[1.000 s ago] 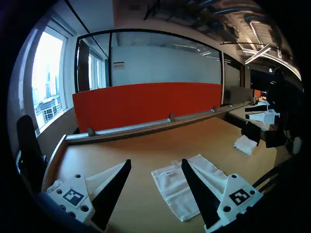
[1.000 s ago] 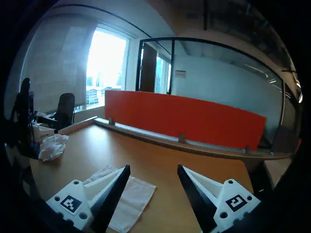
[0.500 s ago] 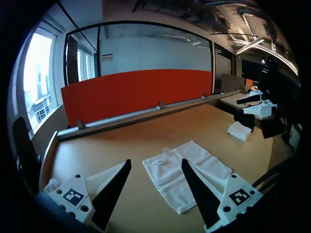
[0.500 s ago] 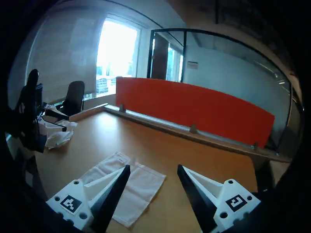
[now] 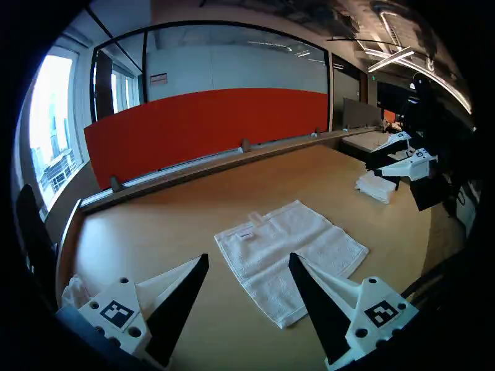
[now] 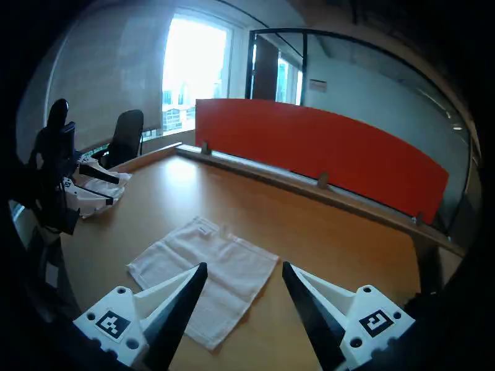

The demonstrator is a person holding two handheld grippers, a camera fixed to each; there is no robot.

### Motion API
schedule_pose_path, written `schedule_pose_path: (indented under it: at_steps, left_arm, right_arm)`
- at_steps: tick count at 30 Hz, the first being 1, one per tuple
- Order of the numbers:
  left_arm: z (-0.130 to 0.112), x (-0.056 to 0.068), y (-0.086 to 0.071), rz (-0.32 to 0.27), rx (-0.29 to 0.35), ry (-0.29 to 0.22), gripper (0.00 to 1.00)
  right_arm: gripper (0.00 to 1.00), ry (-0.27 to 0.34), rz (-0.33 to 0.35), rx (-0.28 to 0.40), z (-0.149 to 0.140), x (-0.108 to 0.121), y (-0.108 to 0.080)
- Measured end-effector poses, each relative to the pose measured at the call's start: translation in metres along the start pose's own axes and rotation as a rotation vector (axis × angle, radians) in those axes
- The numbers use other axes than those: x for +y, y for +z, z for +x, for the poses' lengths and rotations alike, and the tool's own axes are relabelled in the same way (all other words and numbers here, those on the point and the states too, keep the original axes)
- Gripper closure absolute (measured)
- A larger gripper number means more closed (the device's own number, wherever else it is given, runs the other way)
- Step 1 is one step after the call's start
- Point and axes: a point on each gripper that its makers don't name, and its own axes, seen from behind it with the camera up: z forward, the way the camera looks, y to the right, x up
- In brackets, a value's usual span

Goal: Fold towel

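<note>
Flat on the tan wooden desk (image 6: pixel 322 247) lies the white rectangular terry towel (image 6: pixel 216 256), right gripper (image 6: pixel 243 267) spread wide at its near edge.

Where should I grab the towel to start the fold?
I'd take the towel by its two near corners, left gripper on one, right gripper on the other. It lies flat and spread on the table, so come in low from the near edge, sliding one finger under the cloth.
</note>
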Motion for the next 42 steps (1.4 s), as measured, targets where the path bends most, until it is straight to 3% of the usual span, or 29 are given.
schedule_pose_path:
  at_steps: [24, 33, 42]
  left_arm:
    - [-0.109, 0.041, 0.047, -0.098, -0.187, 0.054, 0.04]
    - [-0.137, 0.054, 0.056, -0.128, -0.239, 0.071, 0.04]
    - [-0.161, 0.059, 0.061, -0.138, -0.288, 0.079, 0.04]
  right_arm:
    - [0.06, -0.051, 0.051, -0.161, -0.114, -0.030, 0.042]
    - [0.06, -0.063, 0.072, -0.212, -0.146, -0.040, 0.049]
    - [0.06, -0.073, 0.094, -0.264, -0.177, -0.047, 0.052]
